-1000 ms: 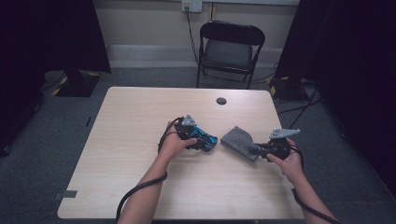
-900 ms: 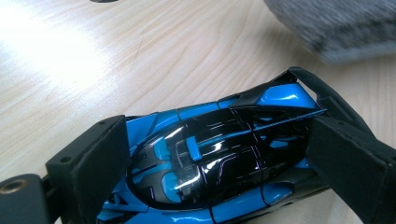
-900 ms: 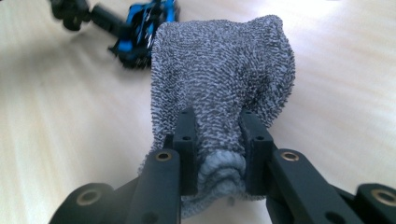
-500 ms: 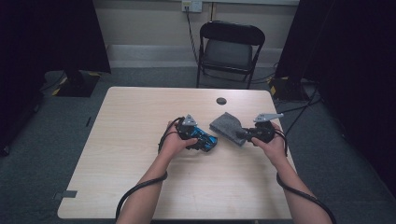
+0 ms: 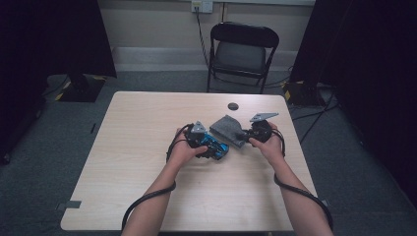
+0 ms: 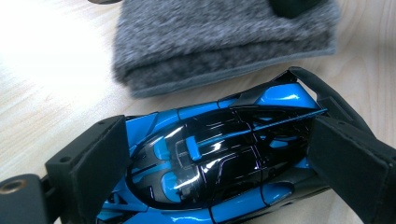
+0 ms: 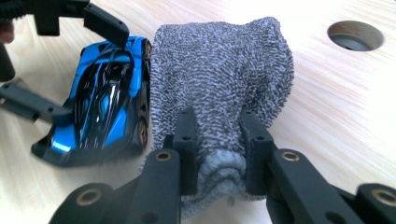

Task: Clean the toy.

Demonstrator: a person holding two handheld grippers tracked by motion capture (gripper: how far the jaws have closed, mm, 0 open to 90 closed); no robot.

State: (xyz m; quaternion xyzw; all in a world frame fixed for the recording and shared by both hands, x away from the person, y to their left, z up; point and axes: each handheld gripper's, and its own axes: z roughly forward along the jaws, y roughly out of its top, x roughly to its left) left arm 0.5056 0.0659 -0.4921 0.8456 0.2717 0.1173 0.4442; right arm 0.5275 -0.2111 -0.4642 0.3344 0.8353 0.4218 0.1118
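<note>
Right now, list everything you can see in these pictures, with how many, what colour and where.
toy car: one, blue and black, middle of the table, held between the left tool's pads
cloth: one, grey, folded, beside the car, pinched by the right tool
table: one, light wood, with a round hole near its far edge
chair: one, black, folding, behind the table
wall socket: one, pale, on the back wall
left tool: one, black, closed on the car
right tool: one, black, closed on the cloth
forearms: two, coming in from the bottom of the high view
</note>
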